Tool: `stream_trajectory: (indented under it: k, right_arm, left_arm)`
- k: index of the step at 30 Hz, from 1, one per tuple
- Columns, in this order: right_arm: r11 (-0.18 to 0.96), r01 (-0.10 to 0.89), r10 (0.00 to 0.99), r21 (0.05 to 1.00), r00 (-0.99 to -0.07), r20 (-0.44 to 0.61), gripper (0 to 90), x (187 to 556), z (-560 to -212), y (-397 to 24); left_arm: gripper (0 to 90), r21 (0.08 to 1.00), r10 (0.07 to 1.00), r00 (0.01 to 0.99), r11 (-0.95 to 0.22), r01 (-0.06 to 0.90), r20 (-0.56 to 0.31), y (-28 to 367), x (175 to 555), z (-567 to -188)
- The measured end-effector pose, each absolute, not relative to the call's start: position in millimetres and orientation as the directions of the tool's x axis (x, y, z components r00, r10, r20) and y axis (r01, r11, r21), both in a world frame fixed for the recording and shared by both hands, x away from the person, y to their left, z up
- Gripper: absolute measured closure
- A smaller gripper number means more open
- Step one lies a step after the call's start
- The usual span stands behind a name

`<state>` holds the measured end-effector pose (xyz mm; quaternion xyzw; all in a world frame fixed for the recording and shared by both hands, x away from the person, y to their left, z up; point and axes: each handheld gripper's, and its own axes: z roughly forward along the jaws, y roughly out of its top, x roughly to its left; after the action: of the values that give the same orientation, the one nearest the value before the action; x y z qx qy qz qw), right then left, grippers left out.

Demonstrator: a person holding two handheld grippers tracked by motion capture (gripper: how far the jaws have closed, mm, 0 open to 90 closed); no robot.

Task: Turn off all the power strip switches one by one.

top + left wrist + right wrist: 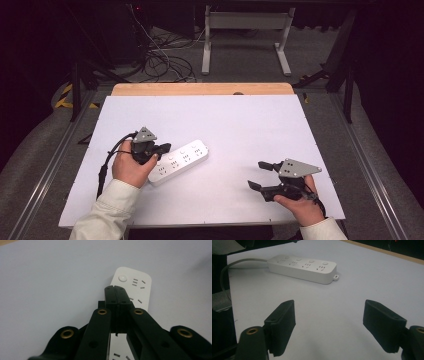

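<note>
Left gripper: jaws pressing together, hovering over the white power strip, which is lying left of centre on the white table. Right gripper: jaws gaping wide, holding nothing, sitting well apart.

smooth white plastic power strip.

The table carries a flat white top, with a strip of bare wood along its far edge; one white power strip lies flat on the left half of the white surface, set at a diagonal; its grey cable runs off from one end.
</note>
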<state>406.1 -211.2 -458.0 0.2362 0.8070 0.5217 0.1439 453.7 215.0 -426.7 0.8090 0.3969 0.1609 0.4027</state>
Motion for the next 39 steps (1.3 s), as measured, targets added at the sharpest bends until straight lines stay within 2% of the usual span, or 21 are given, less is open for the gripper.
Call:
stream_trajectory:
  k: [4,18,25,28,30,39]
  right_arm:
    - [0.344,0.233,0.532,0.910,-0.847,0.015,26.6,407,-458,-212]
    - [0.348,0.234,0.531,0.908,-0.847,0.015,26.6,407,-459,-211]
    - [0.348,0.234,0.530,0.908,-0.848,0.016,26.6,407,-459,-211]
    - [0.348,0.233,0.530,0.908,-0.848,0.015,26.6,407,-459,-211]
    - [0.349,0.235,0.529,0.907,-0.848,0.016,26.6,408,-460,-211]
    - [0.349,0.234,0.530,0.907,-0.848,0.015,26.6,407,-460,-211]
  left_arm:
    - [90.0,0.786,0.767,0.637,-0.345,0.513,-0.078,214,455,-427]
    - [90.0,0.794,0.736,0.674,-0.371,0.481,-0.064,195,470,-423]
    - [90.0,0.783,0.735,0.674,-0.371,0.500,-0.082,181,483,-431]
    - [90.0,0.774,0.738,0.672,-0.388,0.500,-0.064,181,487,-435]
    - [90.0,0.768,0.738,0.669,-0.379,0.516,-0.085,180,488,-437]
    - [90.0,0.753,0.741,0.667,-0.396,0.526,-0.075,180,488,-438]
